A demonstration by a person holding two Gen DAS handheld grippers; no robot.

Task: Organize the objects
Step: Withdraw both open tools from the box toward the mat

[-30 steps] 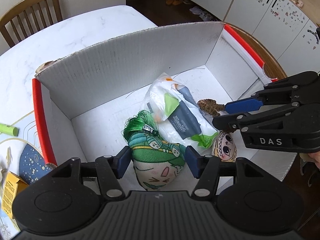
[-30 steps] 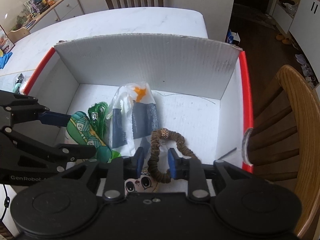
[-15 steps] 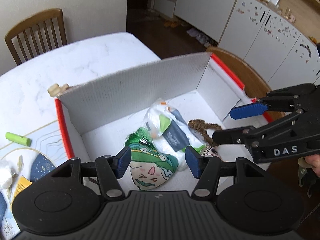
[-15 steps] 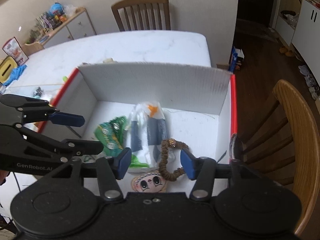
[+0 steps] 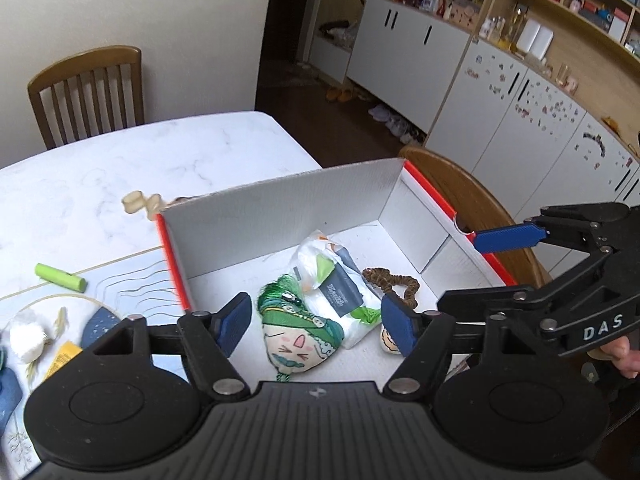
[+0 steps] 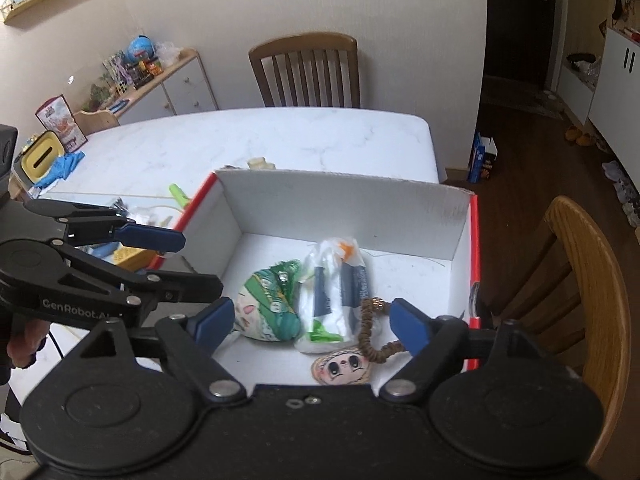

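Above the white box on the table, the left gripper and right gripper hang with jaws opening and nothing between them. Inside the box (its floor already sorted) lie a green doll, a plastic packet, a brown hair tie and a small face charm, gathered for storage.

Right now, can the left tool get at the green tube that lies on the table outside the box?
Probably yes. The green tube lies in the open on the table, left of the box, with nothing over it. The left tool is opening and holds nothing.
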